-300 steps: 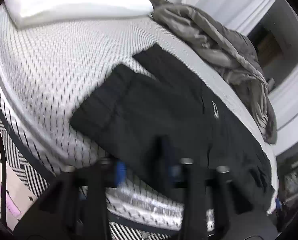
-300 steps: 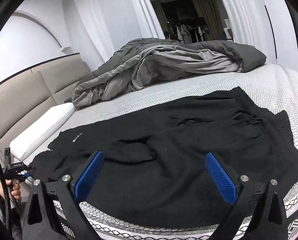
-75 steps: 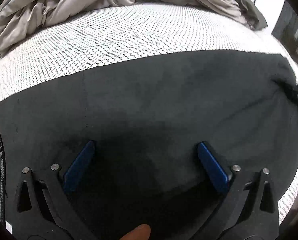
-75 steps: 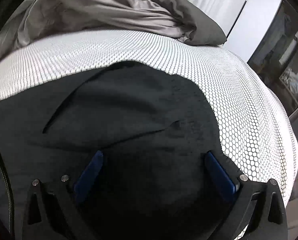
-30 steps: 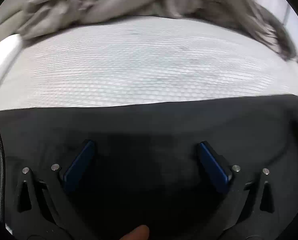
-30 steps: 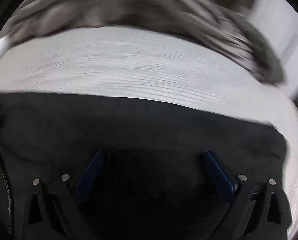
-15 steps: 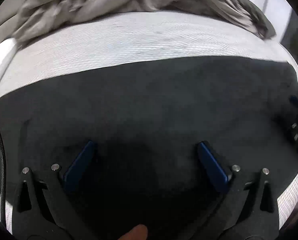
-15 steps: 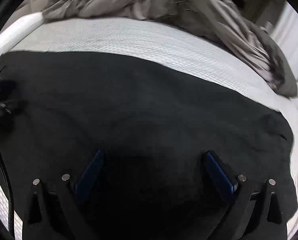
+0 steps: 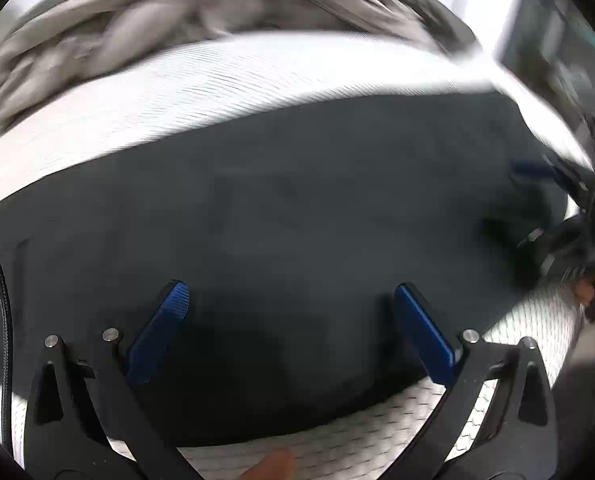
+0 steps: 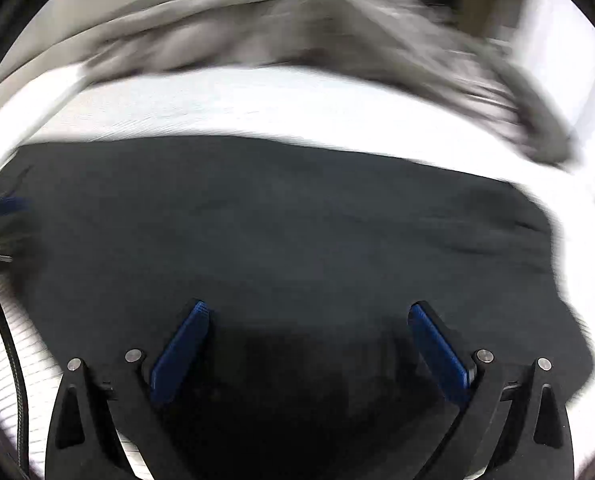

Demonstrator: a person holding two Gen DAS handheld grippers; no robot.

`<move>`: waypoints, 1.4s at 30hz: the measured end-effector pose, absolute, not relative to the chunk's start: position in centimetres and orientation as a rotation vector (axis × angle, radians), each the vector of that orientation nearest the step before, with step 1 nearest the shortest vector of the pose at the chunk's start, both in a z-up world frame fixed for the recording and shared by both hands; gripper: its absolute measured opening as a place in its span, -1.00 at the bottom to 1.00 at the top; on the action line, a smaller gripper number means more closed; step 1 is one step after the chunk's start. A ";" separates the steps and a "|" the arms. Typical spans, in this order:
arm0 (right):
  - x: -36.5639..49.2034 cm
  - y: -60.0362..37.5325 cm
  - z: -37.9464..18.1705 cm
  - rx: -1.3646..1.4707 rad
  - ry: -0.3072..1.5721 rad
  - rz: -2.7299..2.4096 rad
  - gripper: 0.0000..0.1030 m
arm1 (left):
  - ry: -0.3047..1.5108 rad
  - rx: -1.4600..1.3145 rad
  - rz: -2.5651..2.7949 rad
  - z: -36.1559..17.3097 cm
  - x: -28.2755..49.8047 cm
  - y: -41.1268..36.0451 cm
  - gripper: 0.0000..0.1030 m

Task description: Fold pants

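The black pants (image 9: 297, 220) lie flat as a wide folded slab on the white patterned bed; they also fill the right wrist view (image 10: 297, 240). My left gripper (image 9: 291, 300) is open and empty just above the near edge of the pants. My right gripper (image 10: 307, 320) is open and empty over the pants' near part. The right gripper also shows blurred at the right edge of the left wrist view (image 9: 553, 216), and the left gripper's blue tip shows at the left edge of the right wrist view (image 10: 1, 204).
A rumpled grey duvet (image 9: 177, 24) lies along the far side of the bed, also in the right wrist view (image 10: 297, 28). White honeycomb-patterned bedsheet (image 9: 377, 432) shows in front of the pants. A black cable (image 10: 9, 352) hangs at the left.
Both grippers have pulled back toward the near edge of the bed, so more sheet shows in front of the pants. Both stay open. The views are blurred by motion.
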State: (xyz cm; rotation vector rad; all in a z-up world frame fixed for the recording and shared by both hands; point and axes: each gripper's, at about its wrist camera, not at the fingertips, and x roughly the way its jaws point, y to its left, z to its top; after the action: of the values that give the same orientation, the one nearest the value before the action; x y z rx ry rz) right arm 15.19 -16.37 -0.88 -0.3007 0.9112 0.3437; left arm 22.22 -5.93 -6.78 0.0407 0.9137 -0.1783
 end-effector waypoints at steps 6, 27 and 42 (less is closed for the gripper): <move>12.3 -16.1 -1.6 -0.430 0.904 0.394 0.97 | 0.945 0.075 -0.173 -8.0 22.3 -4.1 0.99; 18.9 -20.2 -1.3 -0.411 0.868 0.237 0.98 | 0.971 -0.009 0.043 -6.9 27.5 0.9 1.00; 21.7 -29.9 -1.3 -0.415 0.863 -0.241 0.99 | 0.908 -0.075 0.137 -6.0 24.3 6.7 0.99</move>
State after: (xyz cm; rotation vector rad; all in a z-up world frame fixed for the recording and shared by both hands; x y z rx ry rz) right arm 21.66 -29.92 -1.32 -0.4149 0.8631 -0.2411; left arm 24.32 6.68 -6.04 -0.0751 0.9075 0.1373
